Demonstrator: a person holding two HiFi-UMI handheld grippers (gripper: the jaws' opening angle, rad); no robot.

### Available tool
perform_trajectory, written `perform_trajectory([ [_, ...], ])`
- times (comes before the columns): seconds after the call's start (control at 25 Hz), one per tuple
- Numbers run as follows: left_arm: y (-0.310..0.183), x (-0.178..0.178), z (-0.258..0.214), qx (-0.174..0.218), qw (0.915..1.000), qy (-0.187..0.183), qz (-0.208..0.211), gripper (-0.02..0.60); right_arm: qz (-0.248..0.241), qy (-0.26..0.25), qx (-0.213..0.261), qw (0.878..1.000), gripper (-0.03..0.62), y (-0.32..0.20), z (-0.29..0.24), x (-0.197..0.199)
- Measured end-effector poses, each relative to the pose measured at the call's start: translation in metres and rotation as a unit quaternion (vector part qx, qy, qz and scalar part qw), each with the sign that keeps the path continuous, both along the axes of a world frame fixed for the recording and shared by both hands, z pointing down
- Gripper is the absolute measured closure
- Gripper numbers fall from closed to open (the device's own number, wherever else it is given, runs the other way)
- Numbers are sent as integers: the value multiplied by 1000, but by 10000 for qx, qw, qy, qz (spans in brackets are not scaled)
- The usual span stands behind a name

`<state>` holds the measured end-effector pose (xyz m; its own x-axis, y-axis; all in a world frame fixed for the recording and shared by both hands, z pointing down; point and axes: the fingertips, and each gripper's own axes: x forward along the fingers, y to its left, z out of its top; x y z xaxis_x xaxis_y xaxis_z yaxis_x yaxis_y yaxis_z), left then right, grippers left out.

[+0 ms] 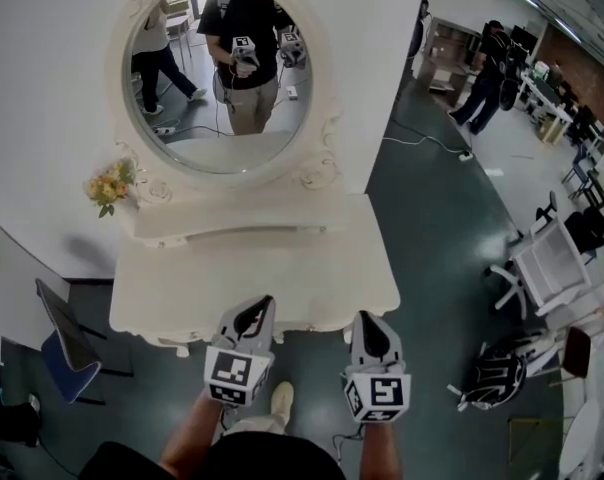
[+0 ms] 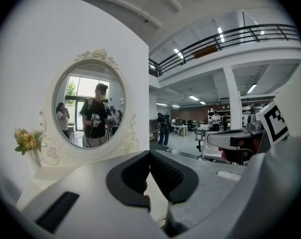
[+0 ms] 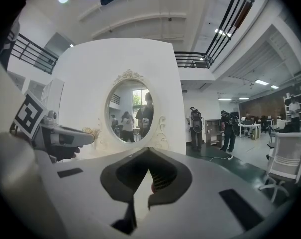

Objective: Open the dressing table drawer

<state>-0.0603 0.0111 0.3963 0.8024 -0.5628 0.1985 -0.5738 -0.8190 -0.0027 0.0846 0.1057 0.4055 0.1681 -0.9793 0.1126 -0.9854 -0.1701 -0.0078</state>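
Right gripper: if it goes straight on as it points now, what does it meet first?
Probably the dressing table, at its front edge near the right end: in the head view the right gripper sits just short of it. Height is unclear, so it could skim over the top instead.

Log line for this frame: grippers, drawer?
left gripper: shut, empty | right gripper: shut, empty | both near dressing table front edge | drawer front: not visible

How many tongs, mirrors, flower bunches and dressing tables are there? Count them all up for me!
Tongs: 2 (left tongs, right tongs)
Mirror: 1
Flower bunch: 1
Dressing table: 1
Total: 5
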Motion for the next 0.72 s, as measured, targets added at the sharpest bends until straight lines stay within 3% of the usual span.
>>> perform_trajectory([
  [0.72,-98,37,12,-111,9999,70,47,578,3,7,-147,9999,595,-95,17,29],
])
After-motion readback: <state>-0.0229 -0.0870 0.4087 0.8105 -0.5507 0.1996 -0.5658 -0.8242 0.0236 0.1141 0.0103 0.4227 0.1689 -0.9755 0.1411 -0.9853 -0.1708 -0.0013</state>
